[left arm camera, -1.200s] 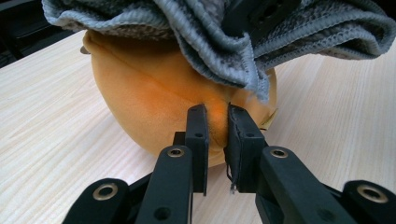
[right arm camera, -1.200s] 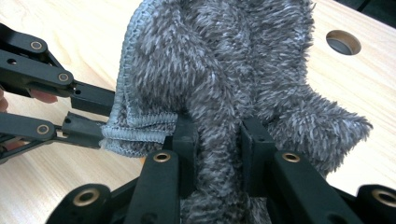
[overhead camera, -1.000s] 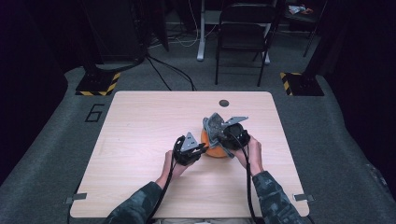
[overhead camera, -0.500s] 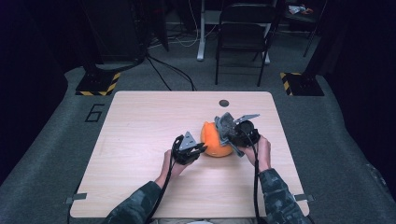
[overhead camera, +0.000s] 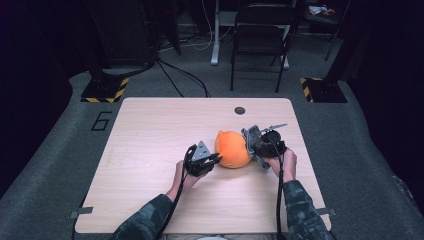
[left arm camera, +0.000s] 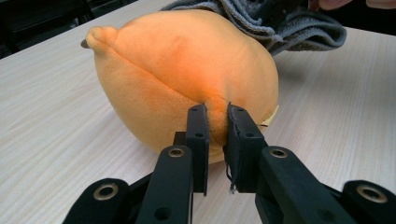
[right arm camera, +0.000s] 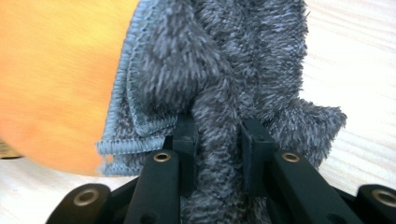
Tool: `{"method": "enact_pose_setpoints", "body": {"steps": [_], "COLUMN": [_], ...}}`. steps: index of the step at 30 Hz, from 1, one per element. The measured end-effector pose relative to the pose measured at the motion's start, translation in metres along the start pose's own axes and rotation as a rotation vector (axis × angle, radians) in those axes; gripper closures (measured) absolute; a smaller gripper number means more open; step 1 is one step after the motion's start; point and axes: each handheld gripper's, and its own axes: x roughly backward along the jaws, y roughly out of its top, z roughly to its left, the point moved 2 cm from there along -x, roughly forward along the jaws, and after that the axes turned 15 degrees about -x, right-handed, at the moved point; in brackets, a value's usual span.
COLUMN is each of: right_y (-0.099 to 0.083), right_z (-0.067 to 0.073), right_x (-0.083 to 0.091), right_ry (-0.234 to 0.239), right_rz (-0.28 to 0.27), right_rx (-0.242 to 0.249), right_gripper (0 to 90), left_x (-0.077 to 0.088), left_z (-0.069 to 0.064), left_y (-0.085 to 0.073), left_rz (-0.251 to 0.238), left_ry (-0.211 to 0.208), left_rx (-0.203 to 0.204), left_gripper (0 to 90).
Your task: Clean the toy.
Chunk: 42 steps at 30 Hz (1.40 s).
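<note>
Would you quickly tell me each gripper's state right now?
Left gripper: shut on the plush.
Right gripper: shut on the cloth.

Your left gripper [overhead camera: 214, 159] sits low over the near middle of the table, its jaws pinched nearly together, your forearm reaching in from the near edge. Your right gripper [overhead camera: 251, 138] lies to its right, jaws clamped tight, wrist bent inward, your right hand [overhead camera: 283, 162] behind it.

- The round orange plush toy [left arm camera: 187, 79] looks soft, short-piled and matt.
- The grey terry cloth [right arm camera: 243, 70] is shaggy, with stitched edges.
- The pale wood-grain table [overhead camera: 150, 150] appears smooth.
</note>
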Motion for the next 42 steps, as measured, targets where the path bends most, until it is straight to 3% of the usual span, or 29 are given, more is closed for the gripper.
{"method": "enact_pose_setpoints", "body": {"steps": [4,11,15,17,20,22,24,27,29,33,36,42], "right_y": [-0.003,-0.008,0.001,0.007,0.017,0.017,0.014,0.009,0.006,0.006,0.006,0.006], "right_z": [-0.007,-0.012,-0.013,-0.007,0.013,0.029,0.042,0.050,0.048,0.044,0.039,0.041], "right_x": [-0.008,-0.019,-0.001,0.015,0.041,0.046,0.040,0.027,0.017,0.013,0.011,0.009], "right_ry": [-0.026,-0.105,-0.093,-0.079,-0.011,0.019,0.054,0.032,0.028,0.014,0.036,0.049], "right_rz": [0.031,0.083,0.013,-0.024,-0.090,-0.078,-0.033,0.012,0.007,-0.022,-0.037,-0.043], "right_rx": [-0.030,-0.018,-0.024,-0.022,0.018,0.064,0.101,0.134,0.127,0.112,0.097,0.107], "right_gripper": [71.7,71.7,71.6,71.6,71.6,71.6,71.6,71.7,71.8,71.8,71.8,71.8], "left_x": [0.000,0.000,0.001,0.001,0.001,0.001,0.000,0.001,0.001,0.003,0.000,-0.016], "left_z": [0.000,0.002,0.004,0.005,0.004,0.004,0.004,0.006,0.007,0.009,0.009,-0.001], "left_y": [-0.001,-0.003,-0.004,-0.004,-0.004,-0.004,-0.004,-0.006,-0.006,-0.004,-0.005,-0.009], "left_rz": [0.004,0.002,0.001,-0.002,-0.002,-0.002,-0.005,0.001,-0.006,0.029,0.050,0.098], "left_ry": [0.000,0.007,0.008,0.010,0.008,0.009,0.016,0.012,0.021,0.040,0.056,0.046], "left_rx": [0.001,0.021,0.028,0.031,0.032,0.034,0.037,0.043,0.055,0.019,0.019,-0.031], "left_gripper": [79.8,79.9,79.8,79.9,79.8,79.8,79.6,78.9,74.4,56.1,47.2,40.7]}}
